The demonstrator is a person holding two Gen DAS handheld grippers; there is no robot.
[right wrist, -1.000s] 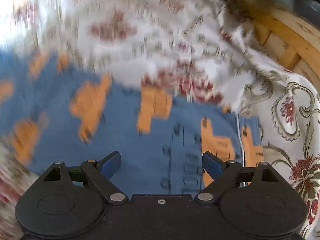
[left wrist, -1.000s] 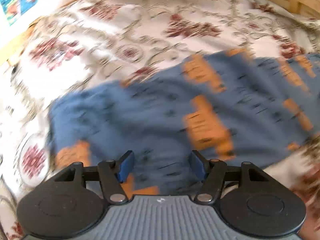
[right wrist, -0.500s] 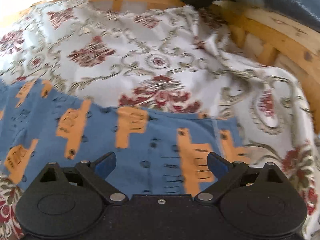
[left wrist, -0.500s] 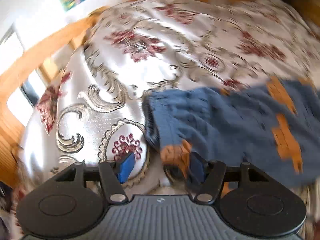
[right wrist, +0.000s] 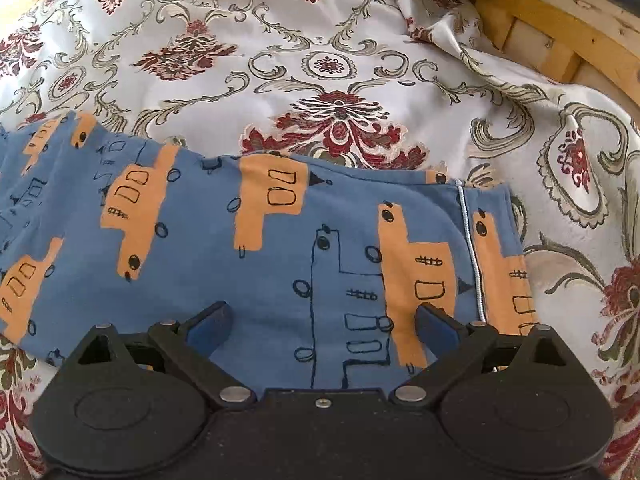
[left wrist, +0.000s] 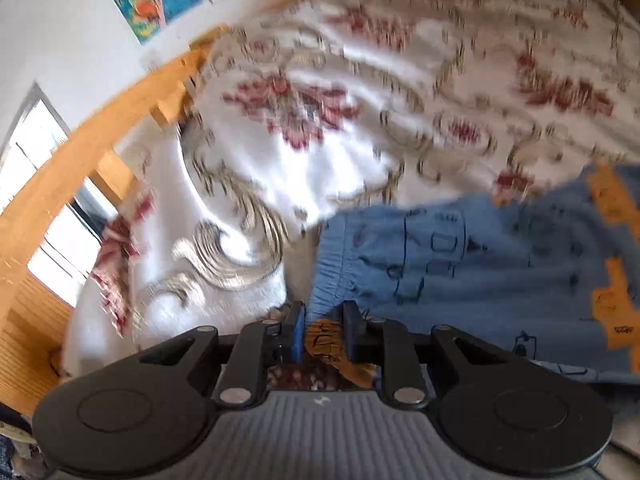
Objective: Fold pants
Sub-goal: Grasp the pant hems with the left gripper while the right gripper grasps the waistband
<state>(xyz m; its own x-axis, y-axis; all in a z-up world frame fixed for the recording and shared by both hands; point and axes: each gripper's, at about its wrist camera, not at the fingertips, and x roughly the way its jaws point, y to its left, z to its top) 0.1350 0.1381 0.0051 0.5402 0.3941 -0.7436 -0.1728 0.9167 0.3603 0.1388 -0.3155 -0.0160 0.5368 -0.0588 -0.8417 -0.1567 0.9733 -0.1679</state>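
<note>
A floral bedspread (right wrist: 340,64) is spread over a bed with a wooden frame (right wrist: 560,20), and on it the blue pants (right wrist: 248,240), printed with orange vehicles, are laid flat with the long axis running across both views, from side to side rather than away from the cameras. In the right wrist view the hemmed leg end with its pale line of stitching (right wrist: 472,248) is seen at the right of the cloth, and the rest of the garment runs off to the left. In the left wrist view, which is blurred, the gathered waistband (left wrist: 332,280) is seen at the near left edge of the blue cloth, so the opposite end is judged to be the one in reach of that hand. The left gripper (left wrist: 320,334) is seen drawn together on the near corner of the waistband, an orange patch of the fabric being pinched between its blue pads (left wrist: 297,336). The right gripper (right wrist: 322,322) is held spread wide, nothing being gripped, just above or on the cloth a little inboard of the hem; contact cannot be told. The coming move is judged to turn on this end-to-end layout: with the waist clamped at one end and the hem lying just beside the other claw, a matching grip near the hem would be needed before one end can be carried along the long axis onto the other.
</note>
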